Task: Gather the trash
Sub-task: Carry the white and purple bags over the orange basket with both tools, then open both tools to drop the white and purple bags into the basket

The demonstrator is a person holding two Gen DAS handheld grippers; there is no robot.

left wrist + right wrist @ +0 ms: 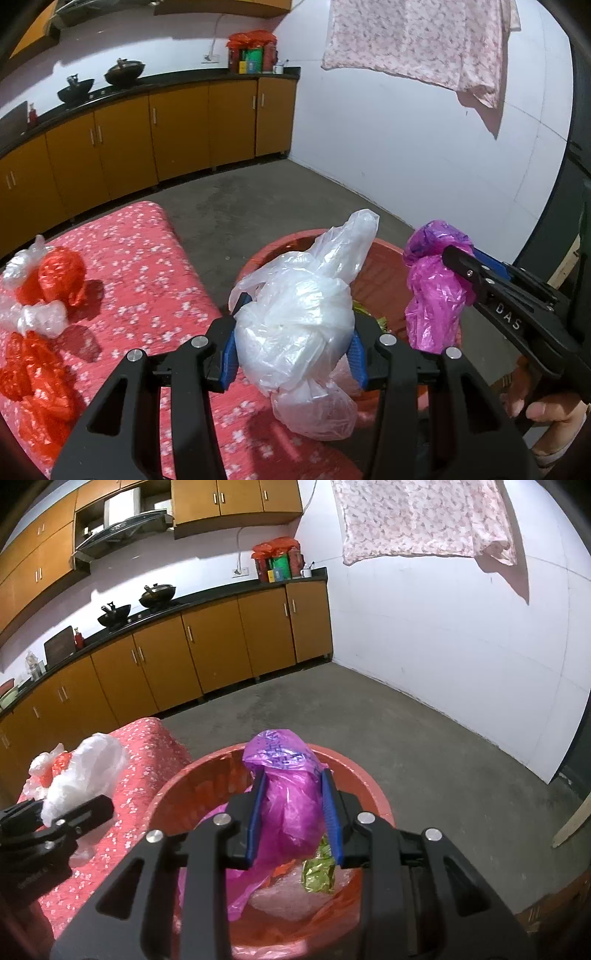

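Left gripper (293, 343) pinching a knotted white bag (295, 332) above the right edge of the pink-clothed surface (147, 266), right gripper (293, 812) pinching a purple bag (284, 797) held over the red bin (166, 805) beside it, red bags (59, 275) at the surface's left edge

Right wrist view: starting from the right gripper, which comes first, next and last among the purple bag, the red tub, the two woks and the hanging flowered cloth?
1. purple bag, clamped in the right gripper.
2. red tub, directly below.
3. woks, on the far counter, left.
4. flowered cloth, hanging high at the back wall, right; too close to call against the woks.
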